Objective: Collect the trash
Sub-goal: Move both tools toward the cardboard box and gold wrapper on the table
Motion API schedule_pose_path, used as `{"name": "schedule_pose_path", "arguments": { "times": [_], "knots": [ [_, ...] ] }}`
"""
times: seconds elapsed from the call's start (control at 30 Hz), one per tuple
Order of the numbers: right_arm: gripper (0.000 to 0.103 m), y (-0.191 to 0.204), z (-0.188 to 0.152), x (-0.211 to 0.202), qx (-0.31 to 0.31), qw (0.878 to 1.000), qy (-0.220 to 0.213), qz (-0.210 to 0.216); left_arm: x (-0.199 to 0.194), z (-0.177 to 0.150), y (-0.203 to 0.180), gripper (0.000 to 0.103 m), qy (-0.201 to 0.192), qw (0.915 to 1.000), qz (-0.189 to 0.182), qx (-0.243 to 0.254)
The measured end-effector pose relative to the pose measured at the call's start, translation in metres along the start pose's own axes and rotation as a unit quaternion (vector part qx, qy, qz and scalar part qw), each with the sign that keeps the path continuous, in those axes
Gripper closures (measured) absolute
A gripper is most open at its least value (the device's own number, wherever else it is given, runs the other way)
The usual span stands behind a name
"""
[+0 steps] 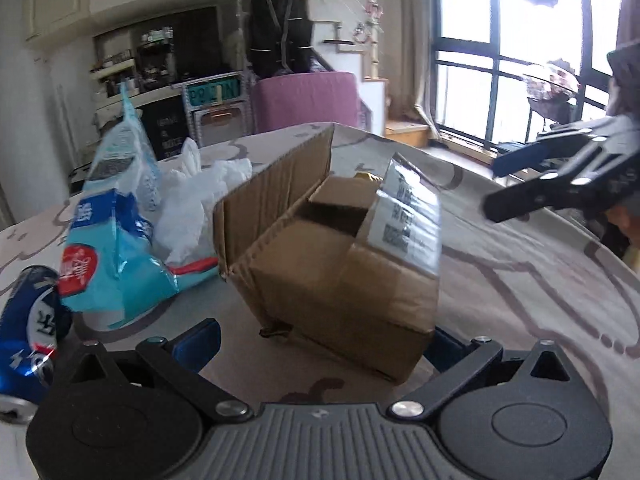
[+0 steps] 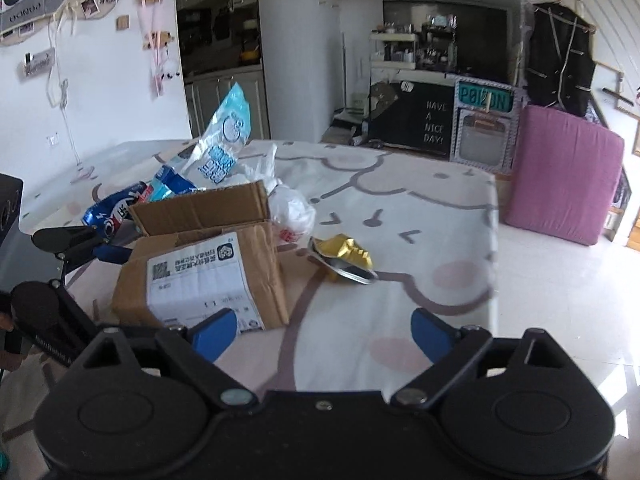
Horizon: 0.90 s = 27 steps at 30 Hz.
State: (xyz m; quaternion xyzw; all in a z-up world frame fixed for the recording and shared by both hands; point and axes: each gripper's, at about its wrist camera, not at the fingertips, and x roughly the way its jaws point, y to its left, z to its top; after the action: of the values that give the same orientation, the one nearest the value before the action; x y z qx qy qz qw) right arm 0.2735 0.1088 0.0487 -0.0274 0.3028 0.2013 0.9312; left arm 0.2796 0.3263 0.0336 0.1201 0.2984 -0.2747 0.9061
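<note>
An opened cardboard box (image 1: 340, 276) with a white shipping label stands on the cloth-covered table (image 1: 520, 280). My left gripper (image 1: 320, 346) is open and straddles the box's near end; its left pad stands apart from the cardboard. My right gripper (image 2: 322, 334) is open with only cloth between its fingers, and the box (image 2: 200, 268) lies just to its left. In the left wrist view the right gripper (image 1: 500, 184) hovers to the right of the box. Around the box lie a blue can (image 1: 24, 332), a teal snack bag (image 1: 112, 264), a white plastic bag (image 1: 192, 200) and a crumpled gold wrapper (image 2: 344, 256).
A tall light-blue plastic bag (image 2: 228, 136) stands behind the pile. The table's right edge (image 2: 494, 240) drops to a white tiled floor, where a pink cushion block (image 2: 560, 176) leans. Windows run along one side of the room (image 1: 500, 60).
</note>
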Motion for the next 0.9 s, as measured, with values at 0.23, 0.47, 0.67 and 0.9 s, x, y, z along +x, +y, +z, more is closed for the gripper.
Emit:
{"name": "schedule_pose_path", "arguments": {
  "times": [0.23,0.47,0.67,0.9],
  "knots": [
    [0.019,0.001,-0.003,0.031,0.000,1.000,0.010,0.012,0.015,0.005,-0.002,0.000,-0.003,0.9982,-0.020,0.057],
    [0.035,-0.011,0.002,0.041,0.012,1.000,0.004,0.014,0.016,0.010,-0.006,0.000,-0.044,0.9976,-0.048,0.024],
    [0.041,-0.017,0.003,0.045,0.016,0.999,0.001,0.030,0.002,0.003,-0.018,0.009,-0.078,0.9951,-0.033,-0.051],
    [0.045,-0.001,0.005,0.045,-0.012,0.999,-0.002,0.052,-0.019,-0.002,-0.051,0.008,-0.100,0.9911,0.056,-0.067]
  ]
}}
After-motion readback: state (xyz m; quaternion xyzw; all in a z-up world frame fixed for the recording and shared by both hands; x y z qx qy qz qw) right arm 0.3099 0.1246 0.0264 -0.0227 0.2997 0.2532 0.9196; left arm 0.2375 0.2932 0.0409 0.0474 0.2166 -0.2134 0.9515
